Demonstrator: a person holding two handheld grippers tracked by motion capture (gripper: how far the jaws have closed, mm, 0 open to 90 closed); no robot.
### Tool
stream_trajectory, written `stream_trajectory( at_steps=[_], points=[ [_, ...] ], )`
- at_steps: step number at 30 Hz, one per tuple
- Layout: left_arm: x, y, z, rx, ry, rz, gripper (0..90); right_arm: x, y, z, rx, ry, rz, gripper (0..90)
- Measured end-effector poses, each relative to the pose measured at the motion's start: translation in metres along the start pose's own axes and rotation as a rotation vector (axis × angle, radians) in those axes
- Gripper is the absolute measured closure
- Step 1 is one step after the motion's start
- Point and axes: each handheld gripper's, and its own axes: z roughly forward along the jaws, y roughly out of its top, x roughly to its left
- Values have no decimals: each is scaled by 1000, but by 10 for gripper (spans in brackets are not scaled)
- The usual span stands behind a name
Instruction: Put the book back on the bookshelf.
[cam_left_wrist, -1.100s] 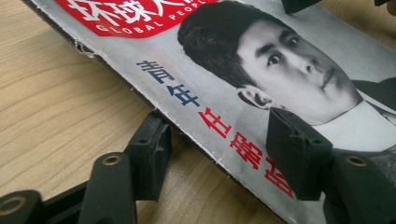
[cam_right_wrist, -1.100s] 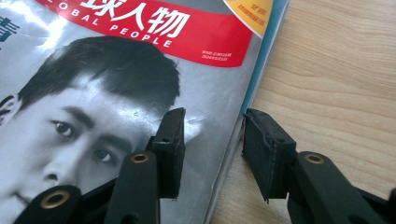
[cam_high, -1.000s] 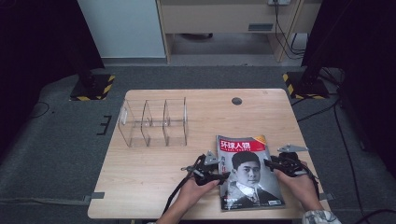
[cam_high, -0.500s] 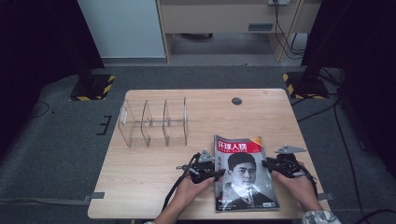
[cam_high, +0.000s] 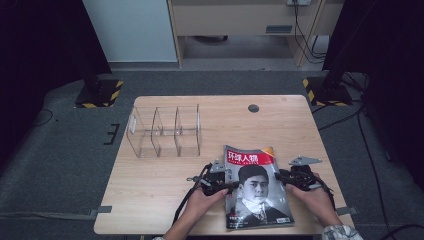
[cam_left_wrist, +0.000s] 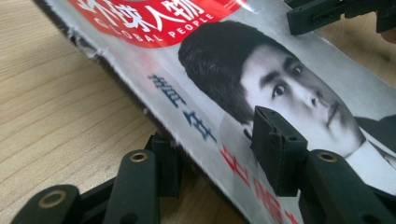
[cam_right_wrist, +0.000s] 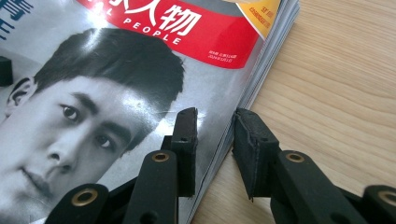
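A magazine (cam_high: 256, 187) with a red title band and a portrait on its cover lies near the table's (cam_high: 165, 190) front edge, at about 5 o'clock from the table's centre. A clear three-compartment organizer (cam_high: 165, 131) stands well apart from it at 10 o'clock.

The left gripper (cam_high: 220, 186) sits at the magazine's 9 o'clock edge. In the left gripper view one jaw lies over the cover and the other under the spine edge, which is lifted off the wood; its jaws have just been moving, first closing and then easing apart a little, with the magazine (cam_left_wrist: 261, 93) between them. Whether the pads press on it cannot be told.

The right gripper (cam_high: 290, 179) sits at the 3 o'clock edge. In the right gripper view one jaw rests on the cover (cam_right_wrist: 140, 79) and the other stands just outside the page edges; whether they pinch cannot be told.
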Motion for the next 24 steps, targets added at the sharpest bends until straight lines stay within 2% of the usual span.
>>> stream_trajectory(
  at_steps=[5, 11, 15, 19, 21, 24],
  points=[
    [2, 0, -1, 2, -5, -4, 538, 6, 1, 2, 5, 19, -34, 698],
    [4, 0, -2, 6, -17, -15, 527, 8, 1, 3, 3, 23, -40, 689],
    [5, 1, -3, 16, -34, -23, 478, 10, 2, 4, 6, 22, -53, 669],
    [7, 2, -3, 7, -41, -58, 395, 12, 3, 5, 5, 27, -48, 660],
    [9, 2, -3, 4, -40, -66, 391, 13, 3, 6, 8, 36, -62, 656],
    [9, 2, -3, 4, -26, -57, 423, 15, 3, 6, 11, 39, -57, 655]
  ],
)
